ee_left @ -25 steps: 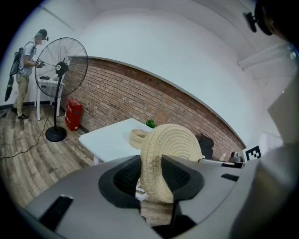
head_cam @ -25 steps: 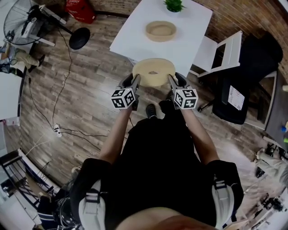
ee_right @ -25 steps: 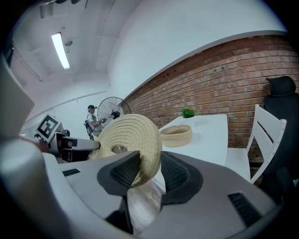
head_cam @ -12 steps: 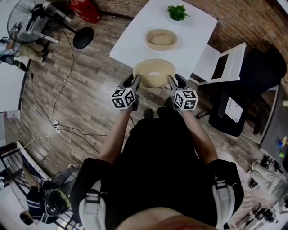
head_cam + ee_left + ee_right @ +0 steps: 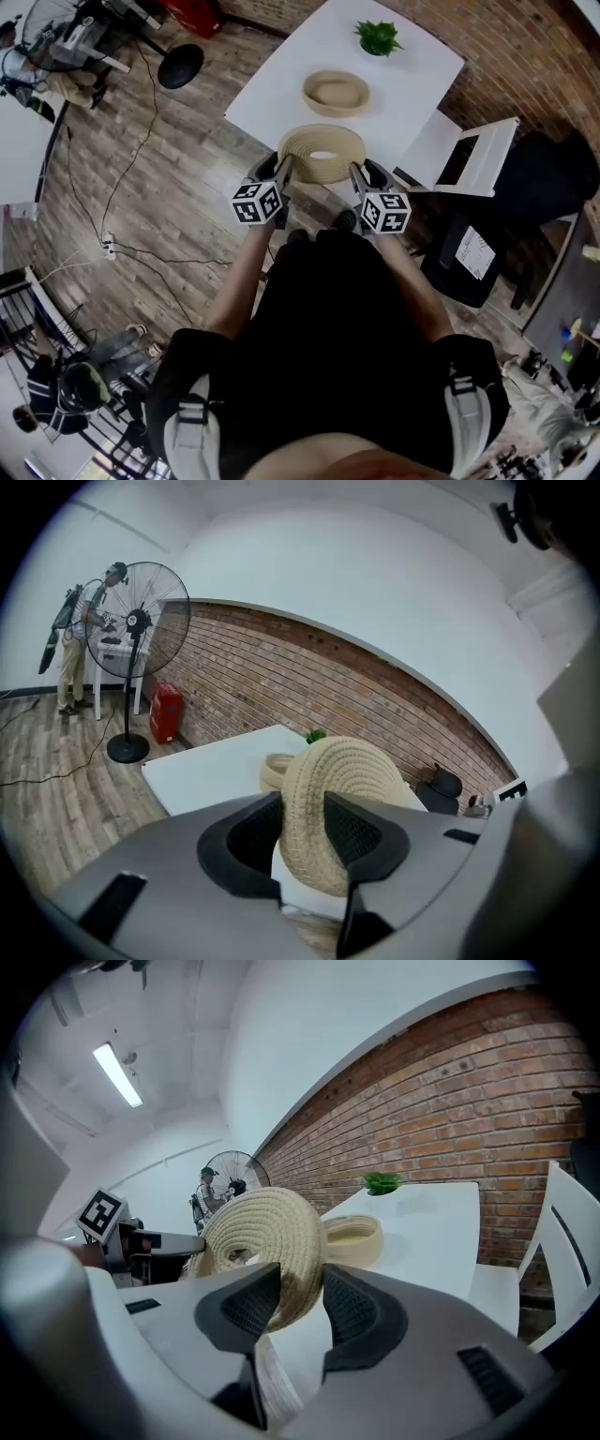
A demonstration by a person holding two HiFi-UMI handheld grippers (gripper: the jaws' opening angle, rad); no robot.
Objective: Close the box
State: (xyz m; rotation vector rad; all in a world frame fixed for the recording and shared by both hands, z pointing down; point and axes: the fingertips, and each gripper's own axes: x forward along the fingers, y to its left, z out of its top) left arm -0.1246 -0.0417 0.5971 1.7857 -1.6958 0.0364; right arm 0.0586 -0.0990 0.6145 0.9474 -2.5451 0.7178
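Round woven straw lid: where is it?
Head view, centre: the lid, gripped by left gripper and right gripper, above the white table's near edge, before the woven box.

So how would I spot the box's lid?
Start at the white table by the brick wall. Over its near edge, the left gripper and right gripper hold a round woven lid; unlike the open woven box beyond, it is in the air.

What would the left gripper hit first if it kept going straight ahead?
The left gripper, shut on the woven lid, would likely reach the white table first, then the open woven box; depth is unclear.
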